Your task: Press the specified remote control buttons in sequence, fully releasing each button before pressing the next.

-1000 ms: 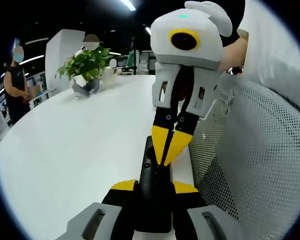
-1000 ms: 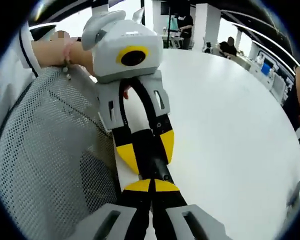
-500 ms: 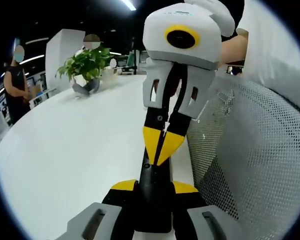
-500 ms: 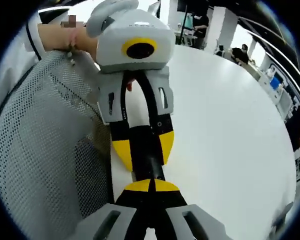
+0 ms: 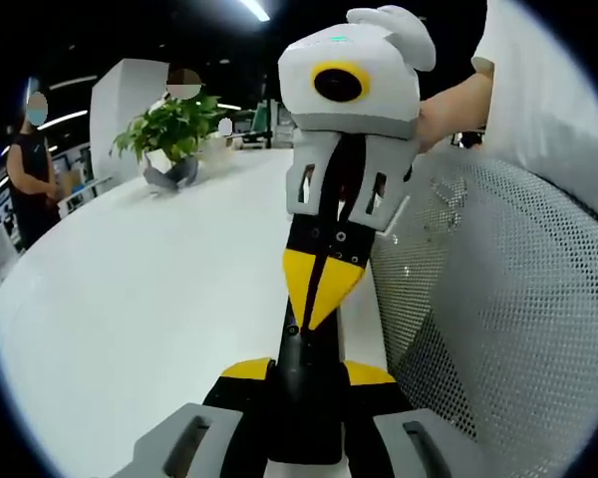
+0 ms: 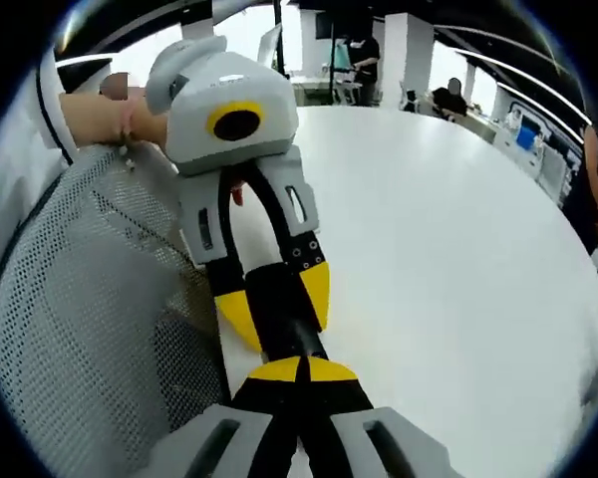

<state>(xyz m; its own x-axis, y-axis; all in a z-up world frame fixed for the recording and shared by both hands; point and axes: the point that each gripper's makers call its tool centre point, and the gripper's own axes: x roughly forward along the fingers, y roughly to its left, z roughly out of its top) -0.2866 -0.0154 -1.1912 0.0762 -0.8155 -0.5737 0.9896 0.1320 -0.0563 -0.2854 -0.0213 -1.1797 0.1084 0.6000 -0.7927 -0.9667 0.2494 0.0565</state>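
A: Remote? Slim black bar-shaped remote control (image 5: 301, 393), one only, small round buttons on top, at edge of white round table (image 5: 130, 299), beside grey mesh chair back (image 5: 508, 319).

B: Grippers?

A: Two. Left gripper (image 5: 305, 376) clamps remote's sides btwn yellow-tipped jaws. Right gripper (image 5: 320, 299), jaws pinched together, tips touching remote's top.

B: Else?

A: One potted green plant (image 5: 172, 134), far side.
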